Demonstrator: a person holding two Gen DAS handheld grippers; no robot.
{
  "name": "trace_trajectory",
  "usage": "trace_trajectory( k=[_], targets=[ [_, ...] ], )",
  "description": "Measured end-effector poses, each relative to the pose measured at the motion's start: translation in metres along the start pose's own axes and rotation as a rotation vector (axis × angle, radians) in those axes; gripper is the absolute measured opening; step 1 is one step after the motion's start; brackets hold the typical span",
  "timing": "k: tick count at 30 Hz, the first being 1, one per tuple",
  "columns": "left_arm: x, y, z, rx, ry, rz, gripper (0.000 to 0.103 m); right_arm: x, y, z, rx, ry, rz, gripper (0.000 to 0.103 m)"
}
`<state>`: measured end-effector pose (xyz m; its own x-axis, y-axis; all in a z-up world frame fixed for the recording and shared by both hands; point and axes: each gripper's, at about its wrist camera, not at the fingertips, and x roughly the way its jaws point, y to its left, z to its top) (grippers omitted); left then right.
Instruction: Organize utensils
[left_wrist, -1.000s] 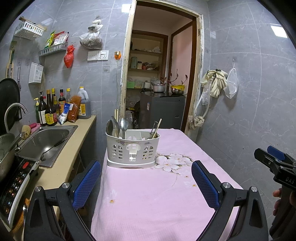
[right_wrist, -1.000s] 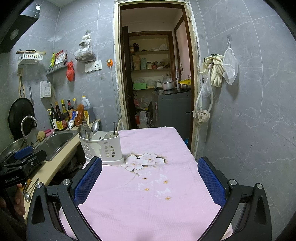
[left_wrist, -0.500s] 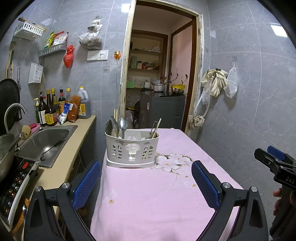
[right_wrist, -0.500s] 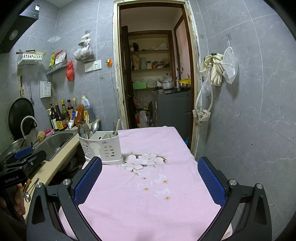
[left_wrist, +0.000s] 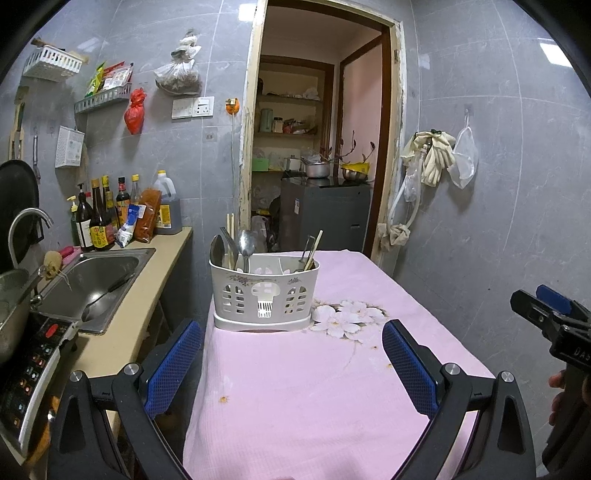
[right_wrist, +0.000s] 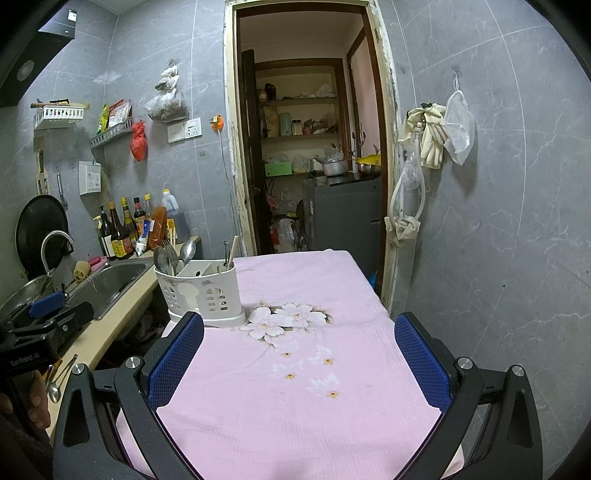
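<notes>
A white plastic utensil caddy (left_wrist: 264, 291) stands upright on the pink-clothed surface (left_wrist: 325, 398), at its left edge, and serves as the landmark here. Inside the caddy, spoons (left_wrist: 245, 243) and a pair of pale chopsticks (left_wrist: 231, 230) stand in the left-hand compartment, while another chopstick and a metal utensil (left_wrist: 309, 251) lean in the right-hand compartment. Just right of the caddy's base lies a printed white flower motif (left_wrist: 347, 317) on the cloth.

The left tongs (left_wrist: 291, 369) hang in front of the caddy, near it but apart from it, with their blue-padded jaws spread wide and nothing between them. The right tongs (right_wrist: 299, 365) are held to the right of the caddy and nearer the camera, likewise spread wide and empty, over the bare cloth.

Left of the caddy runs a beige counter with a steel sink (left_wrist: 92, 280), and bottles (left_wrist: 99, 218) stand at the wall behind the sink. In the right wrist view, two loose spoons (right_wrist: 55, 380) lie on that counter, well in front of the caddy and beside the hand (right_wrist: 37, 398) that grips the left tool.
</notes>
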<state>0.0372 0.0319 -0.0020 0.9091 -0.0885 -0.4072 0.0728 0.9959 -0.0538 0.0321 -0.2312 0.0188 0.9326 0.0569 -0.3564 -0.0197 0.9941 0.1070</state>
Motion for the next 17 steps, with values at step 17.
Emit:
trace_trajectory(
  k=[17],
  targets=[
    [0.007,-0.0008,-0.0005,0.001,0.013,0.017,0.099,-0.0016,-0.0018,-0.0008,0.001,0.006,-0.001,0.102]
  ],
)
